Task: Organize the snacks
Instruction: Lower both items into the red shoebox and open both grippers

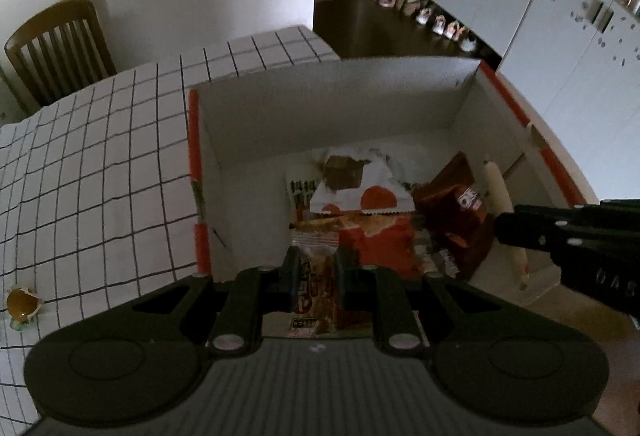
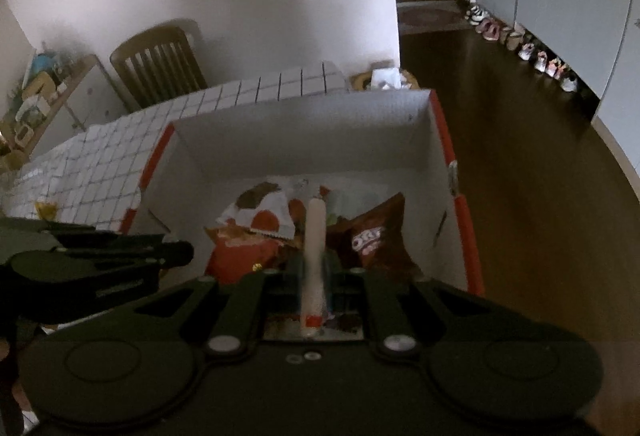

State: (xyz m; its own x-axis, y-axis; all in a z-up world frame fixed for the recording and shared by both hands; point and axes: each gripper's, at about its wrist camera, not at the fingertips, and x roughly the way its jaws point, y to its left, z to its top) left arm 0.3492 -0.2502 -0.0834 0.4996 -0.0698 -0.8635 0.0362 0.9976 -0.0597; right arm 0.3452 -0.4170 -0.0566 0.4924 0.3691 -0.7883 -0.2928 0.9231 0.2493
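Note:
A white cardboard box with orange rims (image 1: 336, 95) (image 2: 304, 123) stands on the checked tablecloth and holds several snack packets: a white packet with red dots (image 1: 360, 191) (image 2: 266, 218), a red packet (image 1: 380, 244) (image 2: 240, 256) and a brown Oreo packet (image 1: 460, 207) (image 2: 372, 236). My left gripper (image 1: 315, 268) is shut on a brown-orange snack packet (image 1: 314, 288) over the box's near edge. My right gripper (image 2: 314, 268) is shut on a long white sausage stick (image 2: 314, 256) (image 1: 502, 203), held over the box.
The checked tablecloth (image 1: 100, 163) spreads left of the box. A small yellow-brown item (image 1: 22, 304) lies at its left edge. A wooden chair (image 1: 60, 43) stands behind the table. White cabinets (image 1: 560, 27) and shoes (image 1: 432, 15) line the dark floor at right.

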